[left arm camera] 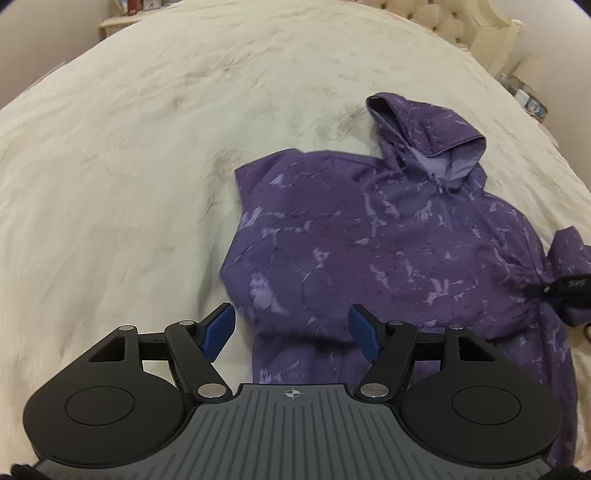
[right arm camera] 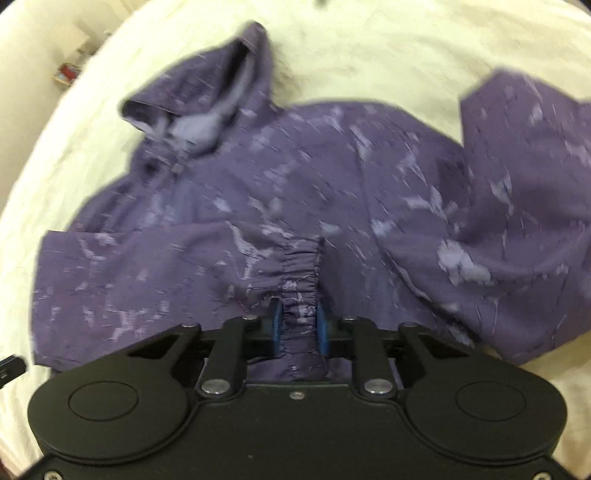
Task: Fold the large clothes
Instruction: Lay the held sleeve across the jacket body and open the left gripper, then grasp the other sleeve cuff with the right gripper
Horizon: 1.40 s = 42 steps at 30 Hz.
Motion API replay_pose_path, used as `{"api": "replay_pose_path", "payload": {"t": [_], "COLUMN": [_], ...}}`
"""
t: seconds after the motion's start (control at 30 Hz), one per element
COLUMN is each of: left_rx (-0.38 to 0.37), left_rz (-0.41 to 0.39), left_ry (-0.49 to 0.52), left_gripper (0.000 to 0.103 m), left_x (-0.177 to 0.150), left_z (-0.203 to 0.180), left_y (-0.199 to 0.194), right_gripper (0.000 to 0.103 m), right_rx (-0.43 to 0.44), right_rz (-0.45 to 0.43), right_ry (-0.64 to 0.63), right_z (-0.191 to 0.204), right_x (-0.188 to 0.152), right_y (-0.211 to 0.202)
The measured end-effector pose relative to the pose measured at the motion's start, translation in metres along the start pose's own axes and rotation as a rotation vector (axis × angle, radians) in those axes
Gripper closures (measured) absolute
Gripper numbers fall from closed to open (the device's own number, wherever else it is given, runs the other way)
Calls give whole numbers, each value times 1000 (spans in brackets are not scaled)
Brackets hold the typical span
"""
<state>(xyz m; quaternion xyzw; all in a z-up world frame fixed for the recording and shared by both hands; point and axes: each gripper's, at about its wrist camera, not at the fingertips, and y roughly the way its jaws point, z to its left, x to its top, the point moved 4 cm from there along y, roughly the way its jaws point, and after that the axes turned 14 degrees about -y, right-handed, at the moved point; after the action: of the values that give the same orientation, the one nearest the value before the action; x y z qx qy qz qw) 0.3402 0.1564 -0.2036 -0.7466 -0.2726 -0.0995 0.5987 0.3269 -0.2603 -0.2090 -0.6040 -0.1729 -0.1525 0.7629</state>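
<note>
A purple marbled hoodie (left arm camera: 369,236) lies face up on a cream bedspread (left arm camera: 129,166), hood (left arm camera: 428,136) toward the headboard. My left gripper (left arm camera: 291,332) is open and empty, above the hoodie's lower left edge. In the right wrist view the hoodie (right arm camera: 295,177) fills the frame, blurred. My right gripper (right arm camera: 299,325) is shut on the elastic cuff (right arm camera: 299,269) of a sleeve, held over the hoodie's body. The right gripper also shows at the left wrist view's right edge (left arm camera: 569,288), against the sleeve (left arm camera: 569,251).
A tufted cream headboard (left arm camera: 443,18) stands at the far end of the bed. A bedside surface with small items (left arm camera: 528,96) is at the right, a shelf (left arm camera: 118,18) at the far left. Bare bedspread lies left of the hoodie.
</note>
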Motion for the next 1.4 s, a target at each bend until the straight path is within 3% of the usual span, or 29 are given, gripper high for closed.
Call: {"api": "replay_pose_path", "payload": {"t": [0.03,0.13,0.23,0.37,0.53,0.63,0.8,0.93,1.2,1.27,1.4], "left_rx": [-4,-18,-38,-40,-56,-56,-89,-73,-15,4,-29], "left_rz": [-6,-23,-45,-40,-46,-37,-27,54,187,155,0], "left_ry": [7,22,28,33,49,64,104,155,77,50,80], "left_gripper": [37,37,37,37,37,37,37,37,36,36,36], "left_x": [2,8,14,20,26,25,17,-6,-35,-32,-13], "left_z": [-1,-5,-9,-12,-20,-23,-33,-37,-5,1,-7], "left_y": [0,0,0,11,18,25,28,39,47,35,4], "right_gripper": [89,92,92,92,92,92,92,92,91,90,88], "right_rx": [15,61,-24,-99,-249,-224,-256,-262,-270,-267,-249], "right_rz": [-35,-150,-221,-143,-82,-50,7,37,64,62,35], "right_ry": [-23,-92,-155,-102,-211,-162,-160,-151,-179,-176,-156], "right_z": [5,20,20,-7,-11,-21,-27,-32,-32,-32,-30], "right_x": [4,19,30,30,25,18,8,2,3,4,6], "right_y": [-10,-46,-72,-52,-35,-29,-18,-12,-4,-3,-10]}}
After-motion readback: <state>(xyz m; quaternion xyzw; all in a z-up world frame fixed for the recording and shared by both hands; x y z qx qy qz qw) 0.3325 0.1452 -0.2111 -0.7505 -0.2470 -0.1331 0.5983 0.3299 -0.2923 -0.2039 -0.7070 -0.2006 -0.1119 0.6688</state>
